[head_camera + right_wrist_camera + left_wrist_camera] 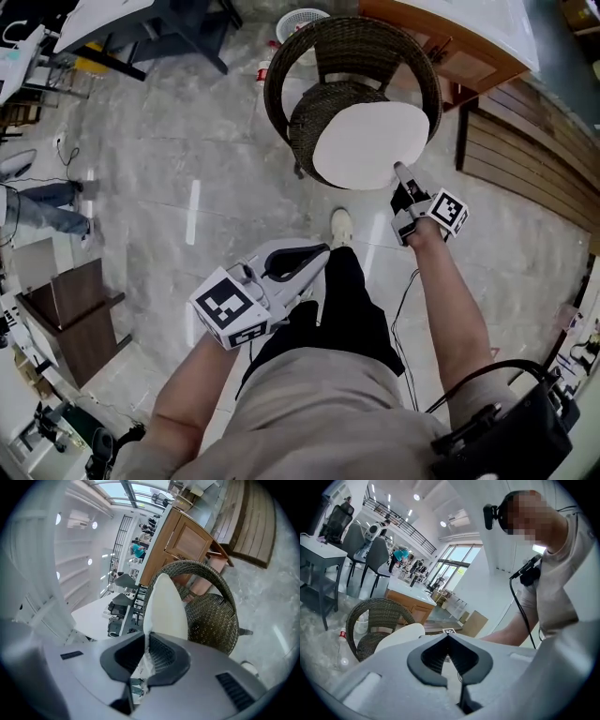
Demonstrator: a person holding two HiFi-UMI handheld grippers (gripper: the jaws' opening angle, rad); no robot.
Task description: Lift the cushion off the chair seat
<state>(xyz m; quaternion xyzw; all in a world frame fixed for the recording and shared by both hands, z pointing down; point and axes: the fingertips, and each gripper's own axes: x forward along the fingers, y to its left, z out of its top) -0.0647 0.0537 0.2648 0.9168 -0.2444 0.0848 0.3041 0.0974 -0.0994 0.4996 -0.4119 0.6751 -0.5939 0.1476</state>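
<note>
Mid-lift: my right hand-held gripper (401,174) clamped the cushion (370,145) by its edge above the chair (349,39) (left hand-held gripper (317,253) closed, empty). Next, I judged: raise it clear.

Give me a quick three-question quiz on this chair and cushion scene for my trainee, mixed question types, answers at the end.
1. Multiple choice: the right gripper has its fingers closed on: A a towel, B the edge of the white cushion, C a table leg?
2. True or false: the left gripper also grips the cushion.
3. Fill in: the chair is woven from dark ____.
Key: 1 B; 2 false, its fingers are shut on nothing; 3 wicker.
</note>
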